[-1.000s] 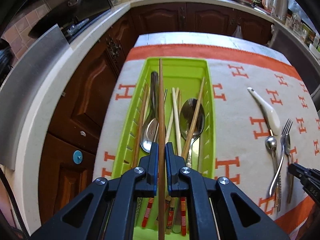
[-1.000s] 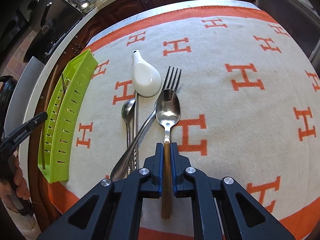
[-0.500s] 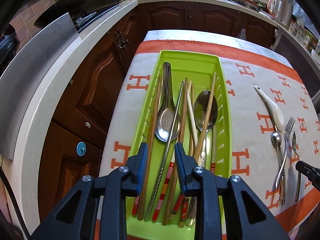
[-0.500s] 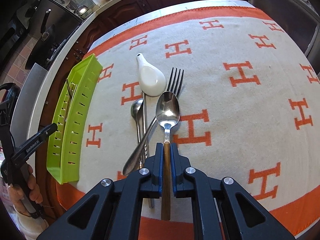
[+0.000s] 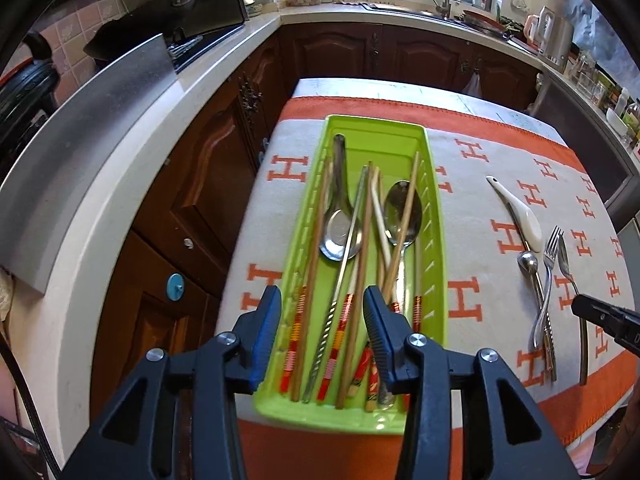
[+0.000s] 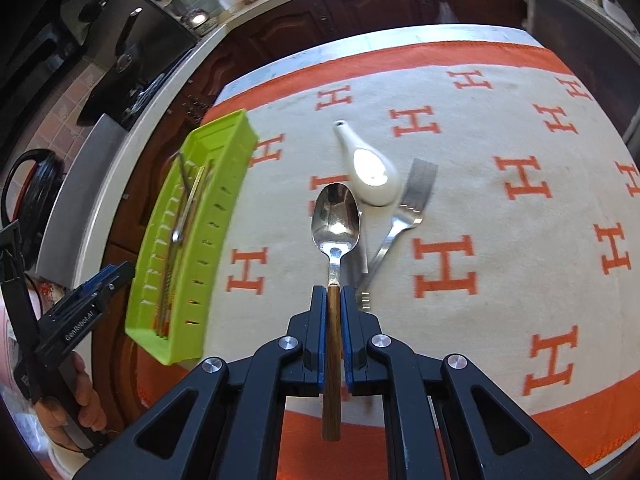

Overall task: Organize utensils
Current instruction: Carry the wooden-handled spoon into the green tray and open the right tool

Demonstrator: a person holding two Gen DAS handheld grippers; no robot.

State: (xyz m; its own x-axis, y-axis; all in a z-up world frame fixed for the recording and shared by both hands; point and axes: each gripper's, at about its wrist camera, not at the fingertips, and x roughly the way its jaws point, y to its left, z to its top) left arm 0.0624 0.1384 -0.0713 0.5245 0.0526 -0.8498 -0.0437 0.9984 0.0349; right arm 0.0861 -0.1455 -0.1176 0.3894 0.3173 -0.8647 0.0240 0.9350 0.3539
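So the surface (image 6: pixel 500 140) is covered with that cream cloth (image 6: pixel 480 208) with orange H's, and the lime green tray (image 5: pixel 434 216) sits along its left edge, already pretty loaded with chopsticks (image 5: pixel 362 240) and two metal spoons. What just changed: a second ago the left gripper (image 5: pixel 322 312) was clamped on a plain wooden chopstick over the tray, and its jaws have just been opening, so now they stand apart with nothing between them and that stick lies in the tray with the rest. One more piece sorted, basically. Meanwhile the right gripper (image 6: pixel 334 304) is clenched tight on the wooden-handled spoon (image 6: pixel 335 216) and has lifted it off the cloth since the earlier shot, so my guess is that one heads to the tray next. The spoon looks like a shiny steel bowl on a thin neck going into a brown wood-grain handle, held about mid-handle, bowl pointing away, hanging above the cloth roughly between the tray and the leftovers. Still lying on the cloth: a white ceramic soup spoon (image 6: pixel 370 168), a fork (image 6: pixel 404 212) and a small metal spoon (image 5: pixel 530 268).
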